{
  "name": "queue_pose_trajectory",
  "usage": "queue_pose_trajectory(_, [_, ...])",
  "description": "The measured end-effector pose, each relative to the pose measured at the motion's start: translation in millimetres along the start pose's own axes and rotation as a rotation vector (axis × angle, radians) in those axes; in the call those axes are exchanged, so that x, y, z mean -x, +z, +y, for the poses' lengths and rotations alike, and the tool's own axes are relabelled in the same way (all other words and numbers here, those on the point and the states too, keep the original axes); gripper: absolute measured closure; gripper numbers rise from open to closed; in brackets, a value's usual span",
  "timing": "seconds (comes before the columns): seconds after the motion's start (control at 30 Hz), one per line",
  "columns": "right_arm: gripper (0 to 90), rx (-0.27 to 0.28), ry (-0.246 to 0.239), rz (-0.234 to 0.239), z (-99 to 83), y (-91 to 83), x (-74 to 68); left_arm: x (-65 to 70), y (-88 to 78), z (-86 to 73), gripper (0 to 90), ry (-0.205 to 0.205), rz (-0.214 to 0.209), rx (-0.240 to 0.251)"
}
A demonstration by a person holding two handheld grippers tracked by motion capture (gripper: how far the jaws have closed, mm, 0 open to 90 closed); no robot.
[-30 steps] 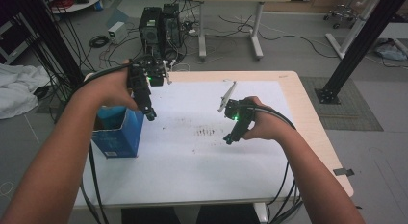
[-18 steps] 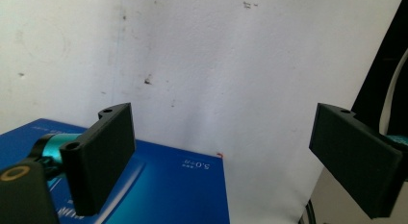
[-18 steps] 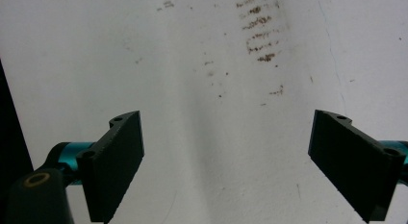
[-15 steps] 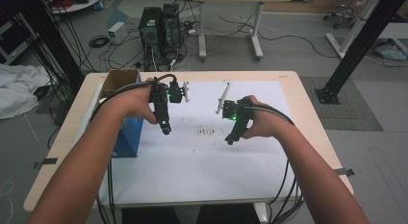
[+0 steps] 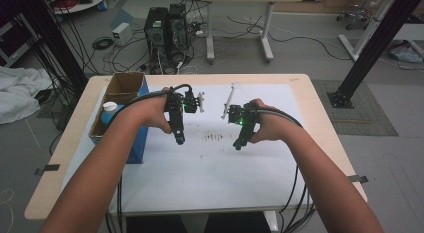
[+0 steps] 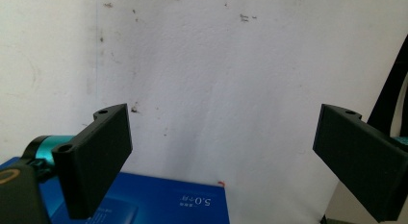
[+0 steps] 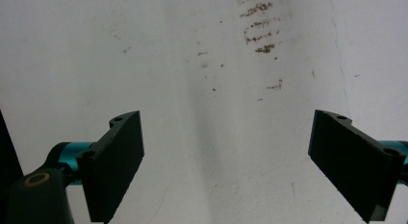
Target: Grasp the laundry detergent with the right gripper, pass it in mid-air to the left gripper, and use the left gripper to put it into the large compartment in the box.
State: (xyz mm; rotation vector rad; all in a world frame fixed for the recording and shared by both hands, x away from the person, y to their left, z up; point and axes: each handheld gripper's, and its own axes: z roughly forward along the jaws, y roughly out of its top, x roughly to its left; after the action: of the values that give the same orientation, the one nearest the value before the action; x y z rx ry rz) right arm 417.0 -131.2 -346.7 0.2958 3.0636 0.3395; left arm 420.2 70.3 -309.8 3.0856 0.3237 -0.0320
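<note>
My left gripper (image 5: 179,137) hangs over the white sheet (image 5: 210,168), just right of a blue box (image 5: 131,143). Seen from the left gripper view, this gripper (image 6: 223,118) is open wide with nothing between its fingers, and the blue box's printed face (image 6: 168,202) lies at the bottom edge. Held over the sheet's middle right, my right gripper (image 5: 238,143) also points down. It (image 7: 226,123) stands open and empty above bare white paper with brown specks (image 7: 260,27).
The blue box is open at the top with a brown inside (image 5: 122,85) and holds a white bottle with a blue cap (image 5: 108,109). A thin white stick (image 5: 229,99) lies at the sheet's far side. Brown smudges (image 5: 215,137) mark the sheet between the grippers.
My left gripper has swung right, from above the blue box to over the white sheet. The right gripper has barely moved.
</note>
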Motion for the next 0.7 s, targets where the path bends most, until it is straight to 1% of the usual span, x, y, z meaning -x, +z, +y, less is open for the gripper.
queue_pose_trajectory(0.03, [11.5, -0.005, -0.002, 0.002, 0.0, 0.1, 0.4, -0.1, 1.0, 0.1, 5.0, -0.003, -0.004, 0.005])
queue_pose_trajectory(0.13, [11.4, -0.006, -0.002, 0.002, -0.1, -0.9, 0.7, -0.8, 1.9, 0.5, 5.0, 0.0, -0.008, -0.003])
queue_pose_trajectory(0.23, [11.5, -0.001, 0.005, -0.001, 0.1, -2.3, 0.7, -1.0, 2.2, 0.6, 5.1, -0.002, -0.006, 0.002])
queue_pose_trajectory(0.43, [11.4, 0.0, 0.0, -0.001, 1.1, -1.3, 0.9, -0.9, 3.2, 0.1, 5.0, -0.008, -0.004, 0.009])
queue_pose_trajectory(0.5, [11.4, -0.007, -0.001, -0.002, 1.9, -1.4, 0.9, -1.3, 2.6, -0.9, 5.0, -0.01, 0.0, 0.02])
queue_pose_trajectory(0.63, [11.4, -0.013, -0.002, -0.003, 2.9, -2.5, 0.7, -1.6, 1.3, -2.2, 5.0, -0.009, 0.001, 0.026])
queue_pose_trajectory(0.7, [11.5, -0.007, -0.007, -0.004, 3.2, -2.9, 1.1, -1.5, 1.0, -2.9, 5.0, -0.011, 0.001, 0.033])
